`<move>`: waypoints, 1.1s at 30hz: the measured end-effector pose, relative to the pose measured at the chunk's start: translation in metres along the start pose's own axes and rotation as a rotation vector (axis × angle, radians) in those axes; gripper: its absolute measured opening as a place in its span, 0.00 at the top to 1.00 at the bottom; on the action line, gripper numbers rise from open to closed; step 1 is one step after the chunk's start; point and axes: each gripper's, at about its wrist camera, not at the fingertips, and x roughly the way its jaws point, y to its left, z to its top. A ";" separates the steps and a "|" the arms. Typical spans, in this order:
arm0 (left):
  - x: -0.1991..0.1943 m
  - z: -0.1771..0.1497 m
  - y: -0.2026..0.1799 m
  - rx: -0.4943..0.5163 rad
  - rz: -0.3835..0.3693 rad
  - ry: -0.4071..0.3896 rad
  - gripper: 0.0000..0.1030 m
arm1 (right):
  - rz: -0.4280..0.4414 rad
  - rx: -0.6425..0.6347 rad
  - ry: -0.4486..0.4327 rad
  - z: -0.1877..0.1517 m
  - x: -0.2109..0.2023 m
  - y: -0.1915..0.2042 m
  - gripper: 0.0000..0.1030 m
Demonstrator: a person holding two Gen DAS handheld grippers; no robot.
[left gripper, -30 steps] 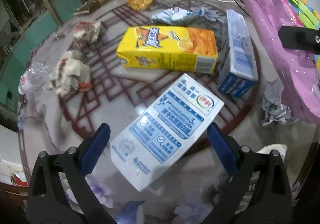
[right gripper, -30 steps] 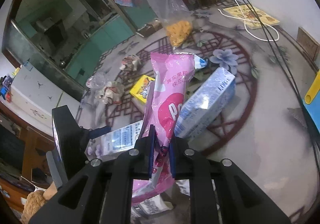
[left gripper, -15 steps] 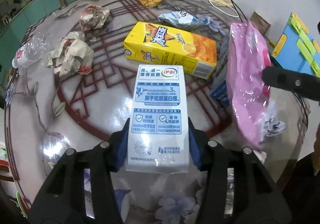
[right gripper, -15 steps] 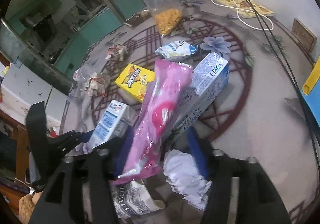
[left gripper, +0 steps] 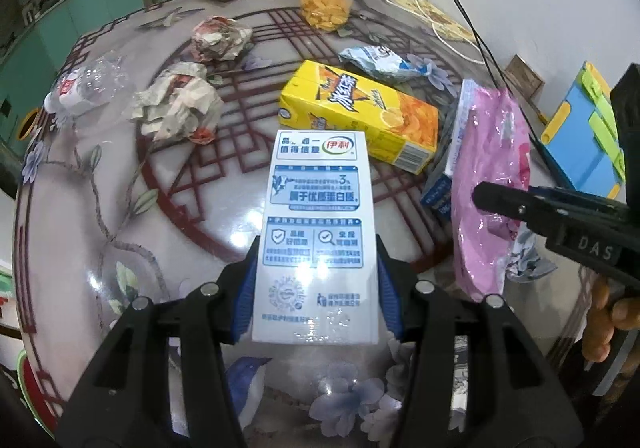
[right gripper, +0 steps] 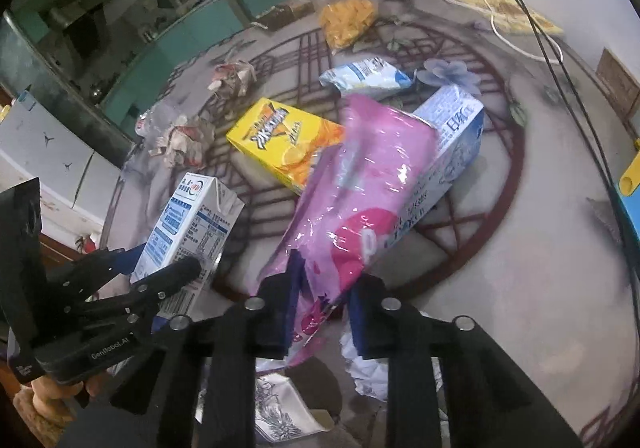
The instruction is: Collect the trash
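My left gripper (left gripper: 316, 284) is shut on a white and blue milk carton (left gripper: 318, 224) and holds it above the table; the carton also shows in the right wrist view (right gripper: 188, 232). My right gripper (right gripper: 324, 312) stands open around a pink plastic wrapper (right gripper: 360, 191), whose lower end hangs between the spread fingers. The wrapper shows at the right of the left wrist view (left gripper: 488, 183). A yellow drink carton (left gripper: 360, 119) and a blue and white carton (right gripper: 452, 151) lie on the table behind.
On the round patterned table (left gripper: 80, 207) lie crumpled paper wads (left gripper: 180, 103), a crushed clear bottle (left gripper: 88, 83), a blue-white pouch (left gripper: 376, 61), and a plastic bag of orange snacks (left gripper: 326, 3). White crumpled paper (right gripper: 368, 372) lies below my right gripper. A blue folder (left gripper: 580, 135) is at right.
My left gripper has lifted the milk carton a little higher. My right gripper opened from shut on the pink wrapper, and the wrapper now hangs loose between its fingers.
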 end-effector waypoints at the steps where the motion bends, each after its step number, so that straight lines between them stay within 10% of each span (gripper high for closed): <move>1: -0.003 -0.001 0.002 -0.012 -0.002 -0.007 0.52 | 0.005 -0.004 -0.014 0.000 -0.003 0.001 0.85; 33: -0.148 -0.065 0.103 -0.290 0.044 -0.252 0.52 | 0.123 -0.184 -0.215 -0.016 -0.055 0.072 0.85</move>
